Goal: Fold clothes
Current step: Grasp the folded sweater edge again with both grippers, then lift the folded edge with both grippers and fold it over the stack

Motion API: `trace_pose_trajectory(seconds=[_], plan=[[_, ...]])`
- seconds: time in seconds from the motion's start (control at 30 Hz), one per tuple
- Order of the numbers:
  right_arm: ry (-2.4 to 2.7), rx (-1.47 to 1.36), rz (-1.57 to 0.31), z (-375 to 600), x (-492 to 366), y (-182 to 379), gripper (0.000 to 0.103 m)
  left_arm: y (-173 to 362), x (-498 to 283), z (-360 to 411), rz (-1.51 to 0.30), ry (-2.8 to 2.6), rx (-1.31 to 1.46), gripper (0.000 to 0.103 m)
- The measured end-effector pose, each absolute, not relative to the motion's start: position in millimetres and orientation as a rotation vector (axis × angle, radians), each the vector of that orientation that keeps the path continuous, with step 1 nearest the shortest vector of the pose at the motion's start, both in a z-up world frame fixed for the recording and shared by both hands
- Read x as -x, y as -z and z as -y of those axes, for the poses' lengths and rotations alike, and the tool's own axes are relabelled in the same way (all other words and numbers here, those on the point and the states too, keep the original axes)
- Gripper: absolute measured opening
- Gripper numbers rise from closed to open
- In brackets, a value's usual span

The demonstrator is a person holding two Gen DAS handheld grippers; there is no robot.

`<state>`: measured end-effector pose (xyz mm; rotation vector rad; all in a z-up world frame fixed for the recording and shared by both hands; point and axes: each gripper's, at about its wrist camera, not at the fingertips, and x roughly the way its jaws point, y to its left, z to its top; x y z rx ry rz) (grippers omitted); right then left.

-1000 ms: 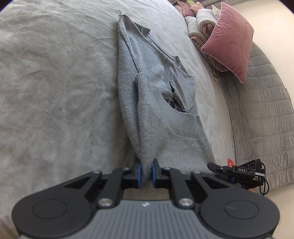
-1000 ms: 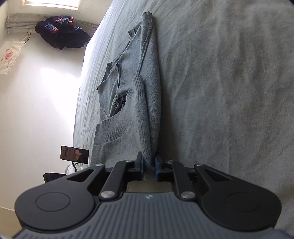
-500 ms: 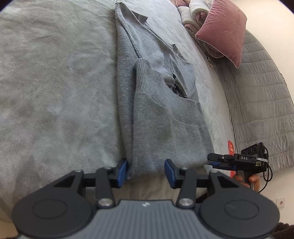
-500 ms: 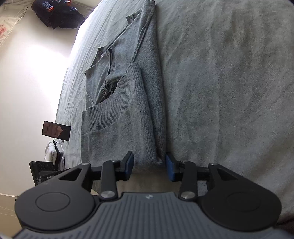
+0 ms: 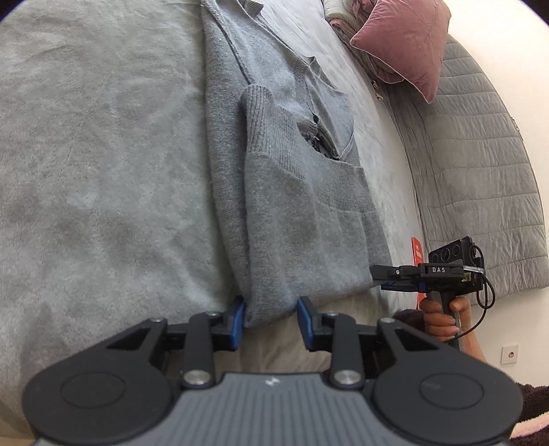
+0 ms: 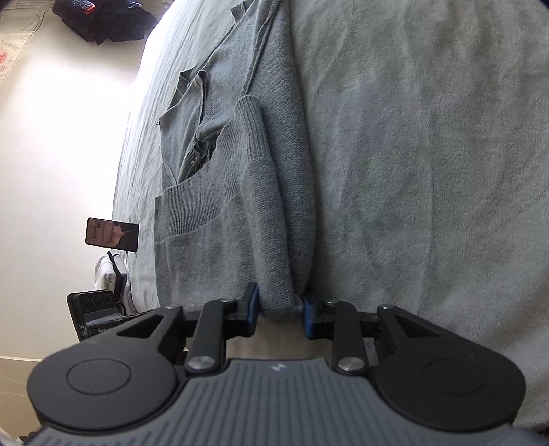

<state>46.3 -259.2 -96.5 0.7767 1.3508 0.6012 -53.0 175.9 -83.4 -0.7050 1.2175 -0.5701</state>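
A grey knit sweater (image 5: 291, 206) lies folded lengthwise on the grey bedspread (image 5: 103, 171), with one ribbed sleeve laid over its body. My left gripper (image 5: 271, 319) is open at the near end, and a corner of the sweater's hem lies loose between its blue pads (image 5: 237, 320). In the right wrist view the sweater (image 6: 240, 223) runs away from me. My right gripper (image 6: 279, 310) is open around the folded edge at the near end. From the left wrist view the right gripper (image 5: 377, 274) shows at the sweater's right corner, held by a hand (image 5: 442, 315).
A pink pillow (image 5: 405, 44) and bundled bedding sit at the far right, against a quilted grey headboard (image 5: 480, 188). Dark clothes (image 6: 103, 20) lie beyond the bed. A phone (image 6: 111, 233) stands at the bed's left edge. Bare bedspread (image 6: 429, 171) stretches beside the sweater.
One second ago both grippers were shut on the sweater's near edge. Both have opened and let it go, and the sweater has settled flat. The gaps look slightly narrower than half a second ago.
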Motion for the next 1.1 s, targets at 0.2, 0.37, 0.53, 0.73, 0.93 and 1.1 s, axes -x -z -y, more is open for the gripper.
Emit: trace_pose_trajectory(seconds=[0.2,0.37,0.53,0.73,0.93,1.1], plan=[[-0.647,-0.874,-1.3,270.4,-46.2,86.5,0.02,81.4,59.0,-178.7,-1.203,0.603,0.743,0.014],[-0.699,-0.931,-1.227,273.8,-48.5,71.3,0.02,71.1,62.7,-182.8,-1.114,0.648,0.83,0.012],[-0.746,-0.98,-1.152,274.4,-56.2,55.9,0.02,60.6,63.3,-185.0,-1.029,0.666,0.92,0.012],[-0.752,-1.051,-1.05,275.9,-71.1,43.3,0.02,50.1,58.6,-190.3,-0.934,0.673,1.04,0.012],[-0.763,-1.064,-0.985,268.3,-96.9,31.8,0.02,31.4,35.0,-195.8,-0.829,0.655,1.117,0.012],[-0.737,-1.087,-0.94,263.7,-119.8,27.1,0.02,18.7,-0.5,-205.0,-0.762,0.627,1.119,0.012]])
